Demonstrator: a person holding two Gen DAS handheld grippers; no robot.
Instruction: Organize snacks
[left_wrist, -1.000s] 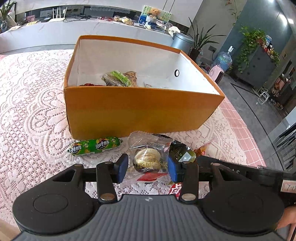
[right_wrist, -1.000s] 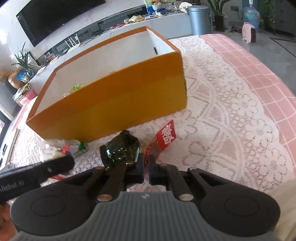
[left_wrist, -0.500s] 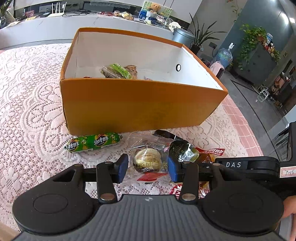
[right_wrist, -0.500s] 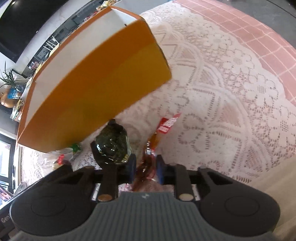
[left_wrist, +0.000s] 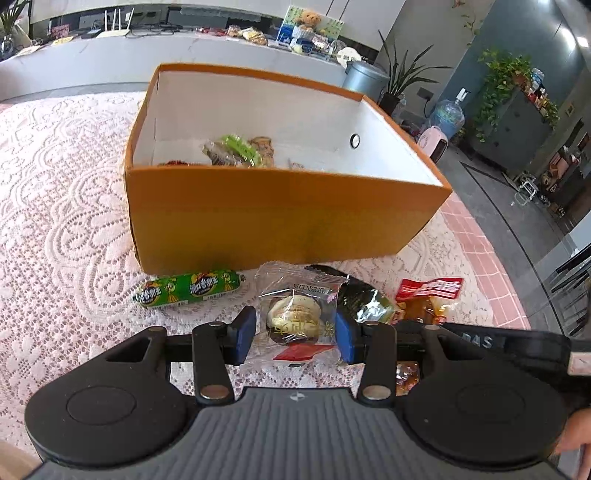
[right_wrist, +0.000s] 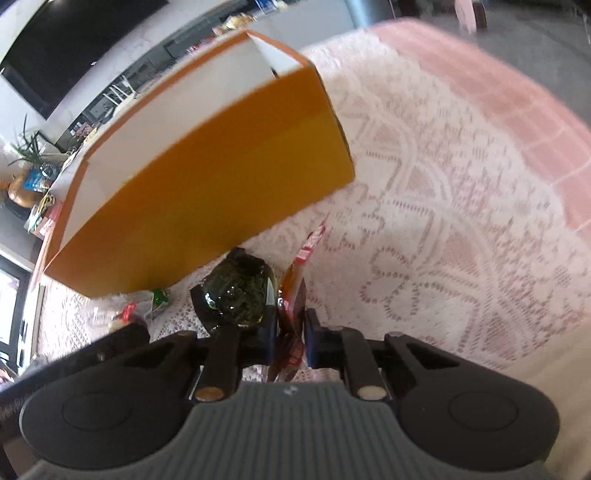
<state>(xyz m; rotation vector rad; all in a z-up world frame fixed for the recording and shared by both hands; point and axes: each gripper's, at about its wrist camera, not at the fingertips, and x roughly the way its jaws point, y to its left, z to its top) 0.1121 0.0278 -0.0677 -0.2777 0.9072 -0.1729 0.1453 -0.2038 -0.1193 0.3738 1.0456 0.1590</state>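
The right claw (right_wrist: 289, 334) is closing on the limp, slippery red-topped snack pouch (right_wrist: 295, 291) — pinch its sealed edge — while the left claw (left_wrist: 294, 329) straddles the clear-wrapped cake (left_wrist: 295, 314), unclenched.

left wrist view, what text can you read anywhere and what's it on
"DAS": white letters on the right tool's black body at right.
"2025 1229", seen reversed, last digits unsure: top seal of the clear pastry packet.
Green sausage: Chinese characters, too blurred to quote.
Red-topped packet: white characters, blurred.
Box: no text.
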